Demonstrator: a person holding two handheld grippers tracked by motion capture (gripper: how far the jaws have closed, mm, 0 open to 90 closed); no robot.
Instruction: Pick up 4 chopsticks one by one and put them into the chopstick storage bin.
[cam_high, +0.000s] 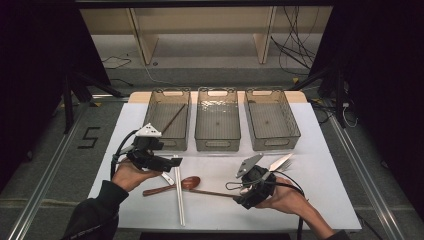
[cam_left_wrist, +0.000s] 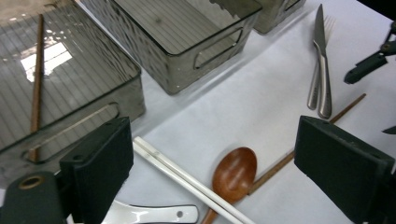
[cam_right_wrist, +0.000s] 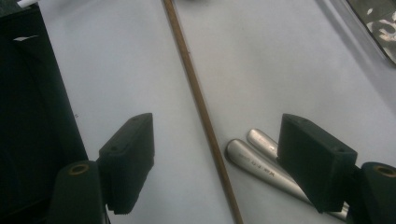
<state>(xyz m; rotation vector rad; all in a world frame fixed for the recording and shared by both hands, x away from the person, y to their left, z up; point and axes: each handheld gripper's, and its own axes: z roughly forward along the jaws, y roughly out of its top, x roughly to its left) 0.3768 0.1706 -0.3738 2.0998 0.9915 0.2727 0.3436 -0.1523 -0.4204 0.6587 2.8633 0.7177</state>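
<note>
Left gripper (cam_high: 159, 161) jaws open, empty, above white chopsticks (cam_left_wrist: 187, 179); right gripper (cam_right_wrist: 217, 163) jaws open astride brown chopstick (cam_right_wrist: 198, 100), positioned for sorting into left bin (cam_high: 155, 131)

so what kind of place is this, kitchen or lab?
Most likely a lab data-collection rig, not a kitchen: a white-covered table on a bare floor with loose cables behind, three clear sorting bins lined up, and a person holding handheld tongs, left and right, over scattered cutlery.
</note>
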